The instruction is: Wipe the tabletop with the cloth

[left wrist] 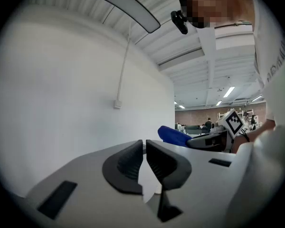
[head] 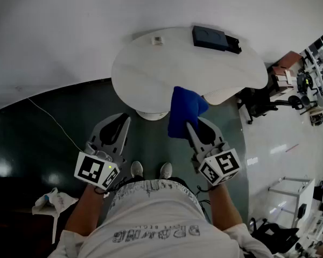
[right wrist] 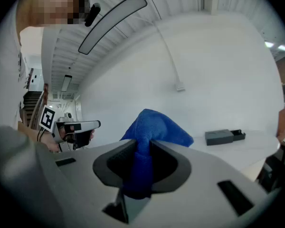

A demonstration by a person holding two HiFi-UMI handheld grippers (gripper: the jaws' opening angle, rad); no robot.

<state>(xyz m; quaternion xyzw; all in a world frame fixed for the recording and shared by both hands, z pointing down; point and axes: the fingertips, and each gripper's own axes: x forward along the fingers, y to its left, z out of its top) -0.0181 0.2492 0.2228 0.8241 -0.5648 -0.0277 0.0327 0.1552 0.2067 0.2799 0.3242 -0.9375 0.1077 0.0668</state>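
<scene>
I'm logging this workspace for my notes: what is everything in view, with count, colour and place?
table: one, white, ahead of the person
blue cloth: one, blue, in the right gripper, over the table's near edge
box: one, black, table's far side
small object: one, white, table's far edge; too small to identify
rag: one, white, on the dark floor, lower left
cable: one, white, on the floor, left
shoes: two, white, near the table's base
left gripper: one, grey, shut, empty
right gripper: one, grey, shut on the blue cloth
</scene>
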